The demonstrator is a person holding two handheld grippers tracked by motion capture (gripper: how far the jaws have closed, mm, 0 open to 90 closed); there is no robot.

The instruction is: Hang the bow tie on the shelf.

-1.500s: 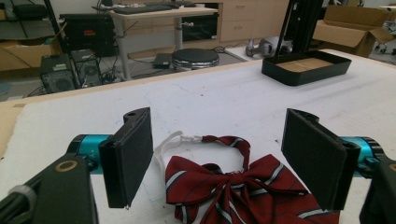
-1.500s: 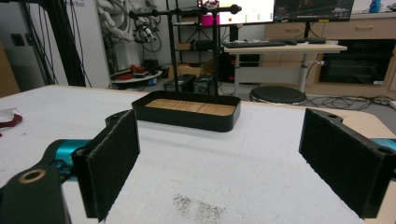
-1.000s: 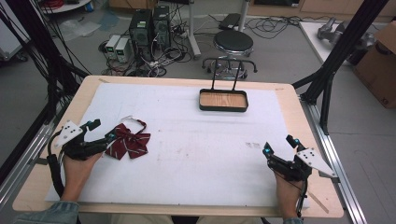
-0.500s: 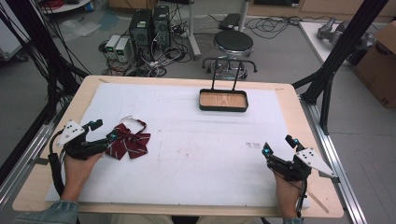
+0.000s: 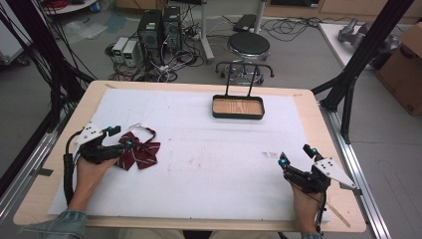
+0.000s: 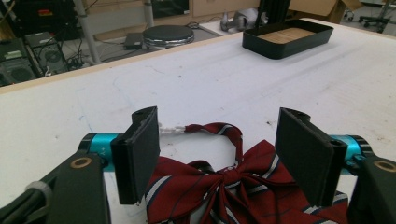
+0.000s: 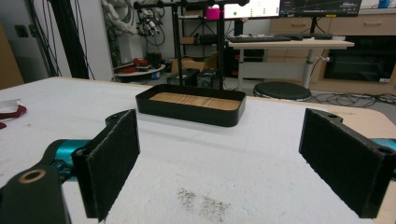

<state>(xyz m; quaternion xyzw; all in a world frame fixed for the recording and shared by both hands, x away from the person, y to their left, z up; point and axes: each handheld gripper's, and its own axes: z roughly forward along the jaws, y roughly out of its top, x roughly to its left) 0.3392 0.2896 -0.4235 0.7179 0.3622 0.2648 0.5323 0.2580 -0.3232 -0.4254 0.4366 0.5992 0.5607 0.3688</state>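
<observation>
Soft red striped cloth, the bow tie (image 6: 233, 186) is lying near the surface's left edge; my left gripper (image 6: 219, 158), part open, is closing around its knot, not yet pinching.

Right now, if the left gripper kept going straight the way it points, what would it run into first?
The left gripper would likely meet the red striped bow tie first; its knot already lies between the open jaws, which have just been closing, pads apparently not pressing it.
</observation>
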